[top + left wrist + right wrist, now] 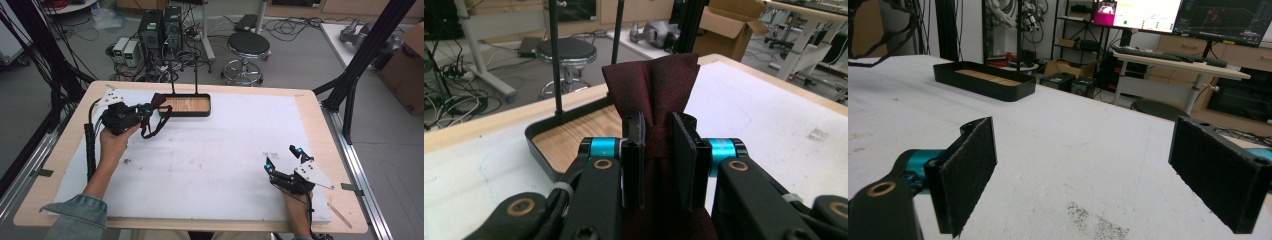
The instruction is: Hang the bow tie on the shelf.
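Note:
My left gripper (146,111) is shut on the knot of a dark red bow tie (159,102), held above the table's far left beside the black tray (202,113). In the left gripper view the bow tie (655,85) fans up between the jaws of the left gripper (658,145), with the tray (540,145) just beyond. The tie's strap (152,128) hangs in a loop below. My right gripper (284,158) rests near the front right of the table, jaws wide apart; in the right gripper view nothing lies between its pads (968,170).
The tray has a wooden floor and a thin black stand with two uprights (184,75) rising from its far side. White foam sheet (210,155) covers the wooden table. A stool (248,47) and computer towers (161,30) stand on the floor beyond.

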A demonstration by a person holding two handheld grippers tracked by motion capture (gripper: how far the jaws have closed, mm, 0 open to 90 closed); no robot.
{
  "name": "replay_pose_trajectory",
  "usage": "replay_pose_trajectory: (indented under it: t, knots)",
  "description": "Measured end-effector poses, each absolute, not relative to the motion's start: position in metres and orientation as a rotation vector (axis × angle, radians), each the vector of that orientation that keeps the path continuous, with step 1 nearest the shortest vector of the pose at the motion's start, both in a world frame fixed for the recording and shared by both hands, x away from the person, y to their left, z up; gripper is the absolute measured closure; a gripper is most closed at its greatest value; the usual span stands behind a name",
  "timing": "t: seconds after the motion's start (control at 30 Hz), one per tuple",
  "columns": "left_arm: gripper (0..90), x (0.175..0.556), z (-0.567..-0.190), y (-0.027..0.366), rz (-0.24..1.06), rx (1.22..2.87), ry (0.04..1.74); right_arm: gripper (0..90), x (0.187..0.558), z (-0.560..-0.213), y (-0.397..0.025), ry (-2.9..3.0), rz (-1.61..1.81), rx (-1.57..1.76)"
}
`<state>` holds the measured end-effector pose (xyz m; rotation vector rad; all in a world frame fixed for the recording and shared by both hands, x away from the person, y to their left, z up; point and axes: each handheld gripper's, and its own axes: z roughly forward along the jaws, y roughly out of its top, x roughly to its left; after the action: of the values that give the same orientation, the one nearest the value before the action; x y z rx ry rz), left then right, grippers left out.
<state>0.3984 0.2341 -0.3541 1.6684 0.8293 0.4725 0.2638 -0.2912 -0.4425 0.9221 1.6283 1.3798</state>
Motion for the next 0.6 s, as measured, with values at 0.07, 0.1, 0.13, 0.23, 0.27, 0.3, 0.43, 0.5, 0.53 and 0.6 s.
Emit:
replay_pose_trajectory:
  t: [0.07, 0.1, 0.13, 0.23, 0.27, 0.3, 0.43, 0.5, 0.53, 0.6]
  knots:
    - [75.2, 0.400, -0.350, 0.235, 0.474, 1.667, 0.823, 11.1, 0.264, -0.443, -0.291, 1.628, 1.380, 0.919]
    - [75.2, 0.401, -0.349, 0.236, 0.479, 1.662, 0.817, 11.1, 0.264, -0.443, -0.291, 1.627, 1.379, 0.919]
    - [75.2, 0.401, -0.347, 0.236, 0.480, 1.661, 0.813, 11.1, 0.264, -0.443, -0.291, 1.628, 1.378, 0.920]
    - [75.2, 0.407, -0.342, 0.238, 0.485, 1.650, 0.809, 11.1, 0.264, -0.443, -0.291, 1.628, 1.379, 0.920]
    - [75.2, 0.407, -0.342, 0.238, 0.485, 1.650, 0.809, 11.1, 0.264, -0.443, -0.291, 1.628, 1.379, 0.920]
    - [75.2, 0.408, -0.342, 0.238, 0.485, 1.652, 0.811, 11.1, 0.264, -0.443, -0.291, 1.628, 1.380, 0.923]
    - [75.2, 0.413, -0.342, 0.239, 0.492, 1.650, 0.819, 11.1, 0.263, -0.443, -0.290, 1.631, 1.379, 0.921]
    - [75.2, 0.415, -0.342, 0.239, 0.494, 1.649, 0.824, 11.1, 0.263, -0.443, -0.290, 1.631, 1.380, 0.922]
    - [75.2, 0.417, -0.343, 0.240, 0.497, 1.650, 0.826, 11.1, 0.263, -0.443, -0.290, 1.630, 1.382, 0.924]
    - [75.2, 0.420, -0.344, 0.242, 0.492, 1.645, 0.832, 11.1, 0.264, -0.443, -0.291, 1.630, 1.380, 0.920]
